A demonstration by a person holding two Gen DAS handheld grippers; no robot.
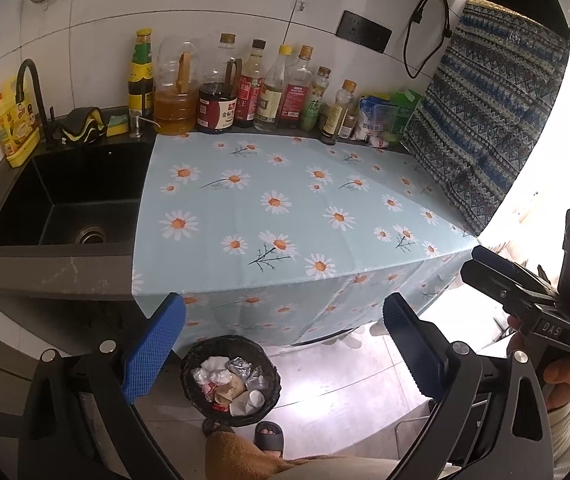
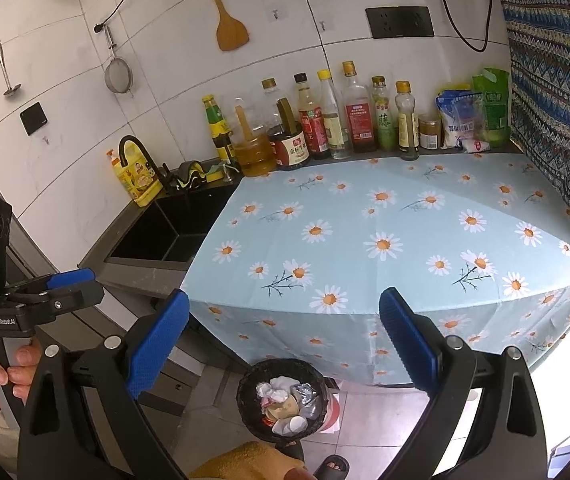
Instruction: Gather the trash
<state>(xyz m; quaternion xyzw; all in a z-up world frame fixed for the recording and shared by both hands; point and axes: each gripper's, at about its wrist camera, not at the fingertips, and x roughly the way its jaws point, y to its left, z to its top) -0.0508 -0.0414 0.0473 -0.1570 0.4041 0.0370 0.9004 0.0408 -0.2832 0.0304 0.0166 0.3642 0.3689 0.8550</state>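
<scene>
A black woven trash bin (image 1: 230, 385) stands on the floor below the counter's front edge, holding crumpled paper, foil and paper cups (image 1: 229, 384). It also shows in the right wrist view (image 2: 283, 402). My left gripper (image 1: 285, 344) is open and empty, held above the bin in front of the counter. My right gripper (image 2: 285, 344) is open and empty, also above the bin. Each gripper shows in the other's view, the right gripper (image 1: 497, 276) at the right and the left gripper (image 2: 57, 288) at the left, both seen side-on.
The counter carries a light blue daisy tablecloth (image 1: 285, 208). A row of sauce and oil bottles (image 1: 245, 92) and food packets (image 1: 385, 116) line the back wall. A black sink (image 1: 65, 200) lies left. A patterned cloth (image 1: 493, 120) hangs right. A sandalled foot (image 1: 269, 436) stands beside the bin.
</scene>
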